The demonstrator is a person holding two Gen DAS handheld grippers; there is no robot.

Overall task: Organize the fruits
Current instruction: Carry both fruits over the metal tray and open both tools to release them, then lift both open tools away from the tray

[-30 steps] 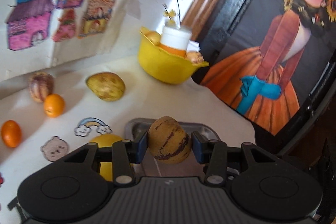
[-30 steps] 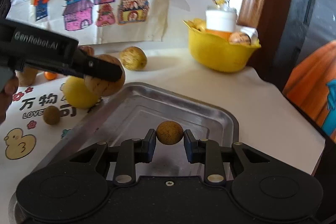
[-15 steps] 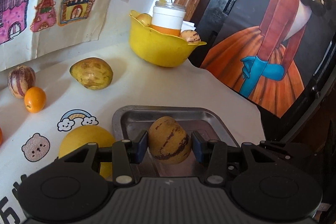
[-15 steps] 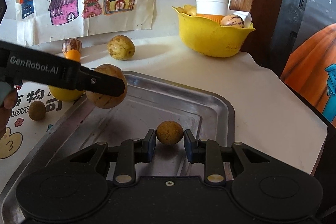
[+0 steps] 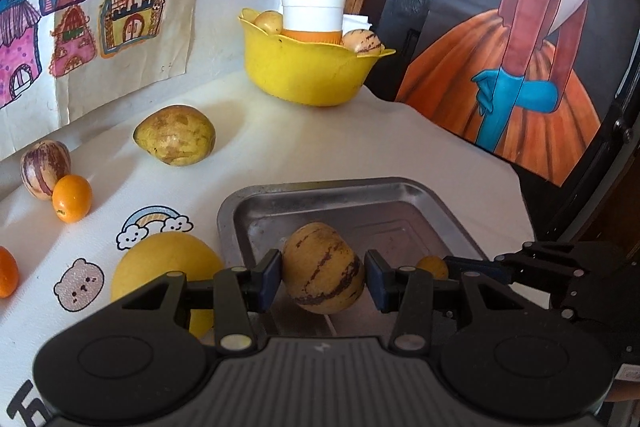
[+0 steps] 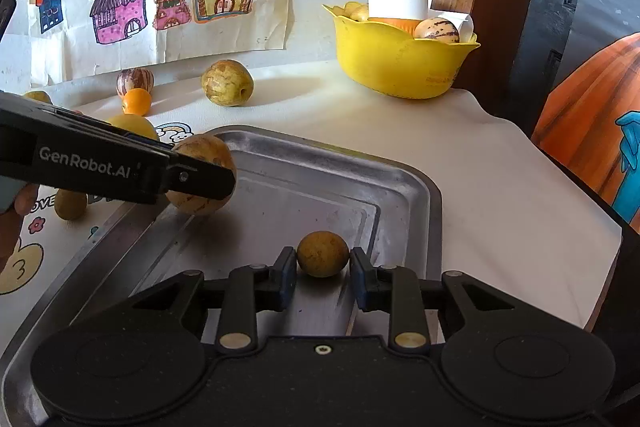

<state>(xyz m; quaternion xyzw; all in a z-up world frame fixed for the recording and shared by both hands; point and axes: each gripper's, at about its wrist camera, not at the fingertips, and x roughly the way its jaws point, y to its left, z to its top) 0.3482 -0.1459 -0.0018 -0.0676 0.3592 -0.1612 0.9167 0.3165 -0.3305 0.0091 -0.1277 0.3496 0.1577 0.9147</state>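
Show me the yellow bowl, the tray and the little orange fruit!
Bowl (image 5: 308, 75): left wrist view, on its front wall.
Tray (image 6: 434, 187): right wrist view, on its far right rim.
Orange fruit (image 5: 72, 197): left wrist view, on the middle of its skin.

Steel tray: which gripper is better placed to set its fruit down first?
Right, probably. The right gripper holds its small round brown fruit low over the rectangular steel tray floor. The left gripper carries the striped yellow pepino melon near the tray's edge, seemingly higher.

The right gripper (image 6: 323, 265) grips a small brown fruit (image 6: 322, 253) between its fingers (image 6: 286, 277) over the metal tray (image 6: 404, 195).
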